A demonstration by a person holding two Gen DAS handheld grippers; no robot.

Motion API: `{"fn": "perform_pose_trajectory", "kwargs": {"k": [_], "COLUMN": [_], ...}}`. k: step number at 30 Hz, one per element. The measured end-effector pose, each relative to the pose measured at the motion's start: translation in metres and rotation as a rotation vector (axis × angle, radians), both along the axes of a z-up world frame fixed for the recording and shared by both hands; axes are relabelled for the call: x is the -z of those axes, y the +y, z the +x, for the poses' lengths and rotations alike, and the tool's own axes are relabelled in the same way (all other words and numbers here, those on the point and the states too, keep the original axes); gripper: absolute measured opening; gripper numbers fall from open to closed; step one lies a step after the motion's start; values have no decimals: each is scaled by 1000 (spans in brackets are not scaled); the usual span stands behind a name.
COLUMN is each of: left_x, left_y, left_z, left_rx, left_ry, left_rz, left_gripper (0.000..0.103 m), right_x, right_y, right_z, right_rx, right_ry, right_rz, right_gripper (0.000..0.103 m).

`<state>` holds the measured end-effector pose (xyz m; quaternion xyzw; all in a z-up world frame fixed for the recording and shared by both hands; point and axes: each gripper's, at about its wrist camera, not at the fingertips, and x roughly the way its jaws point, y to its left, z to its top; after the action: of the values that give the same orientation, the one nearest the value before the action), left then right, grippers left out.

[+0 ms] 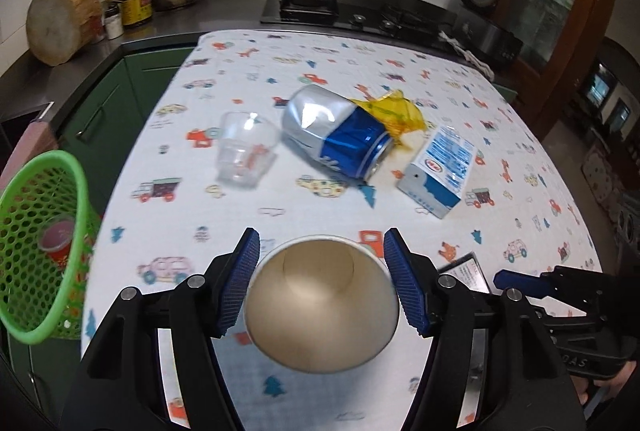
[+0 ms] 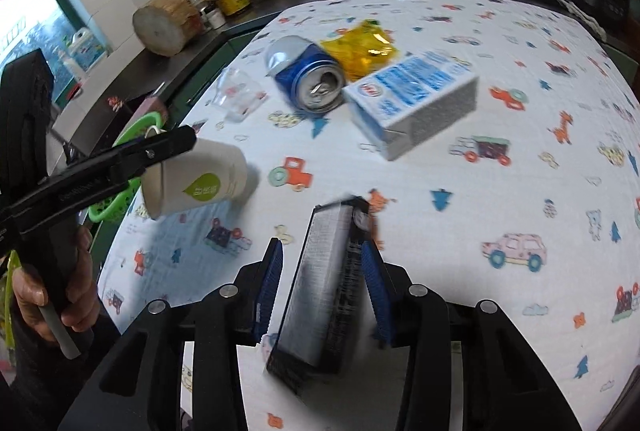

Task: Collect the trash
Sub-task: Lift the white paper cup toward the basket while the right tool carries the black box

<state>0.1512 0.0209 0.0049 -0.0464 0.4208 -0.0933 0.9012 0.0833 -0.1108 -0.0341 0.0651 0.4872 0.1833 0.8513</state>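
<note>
Left tool clamps cup; right tool straddles dark box, grip uncertain. Keep cup level, swing left, release over basket.

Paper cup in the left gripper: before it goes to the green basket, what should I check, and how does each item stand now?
1. Left gripper on the paper cup: ok; the pads bracket it and it hangs clear of the table in the right wrist view.
2. Cup empty: ok, inside looks dry.
3. Green basket reachable: ok, off the table's left edge, mouth facing the cup.
4. Room in basket: ok, only a red cup visible.
5. Right gripper on the dark box: cannot tell; a gap shows at one pad.
6. Remaining trash: not ok; can, carton, clear cup, yellow wrapper remain.
</note>
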Motion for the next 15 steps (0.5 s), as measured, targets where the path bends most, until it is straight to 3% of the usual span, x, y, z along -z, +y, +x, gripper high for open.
{"fn": "perform_pose_trajectory", "kwargs": {"k": [5, 8, 10, 15], "left_x": [3, 6, 6, 10], "left_y": [14, 17, 18, 21], "left_z": [-6, -9, -13, -28], "left_rx": [-8, -4, 2, 33], "left_ry": [4, 4, 3, 11], "left_rz": [-8, -15, -19, -16], "left_gripper": [63, 63, 63, 65], "right_x": [6, 9, 11, 17], "right_y": [8, 11, 12, 11], "right_z": [-4, -7, -8, -9], "right_rx": [-11, -9, 2, 2], "right_ry": [7, 14, 7, 11], "right_rz": [-37, -71, -111, -153], "right_gripper": [42, 52, 65, 66]}}
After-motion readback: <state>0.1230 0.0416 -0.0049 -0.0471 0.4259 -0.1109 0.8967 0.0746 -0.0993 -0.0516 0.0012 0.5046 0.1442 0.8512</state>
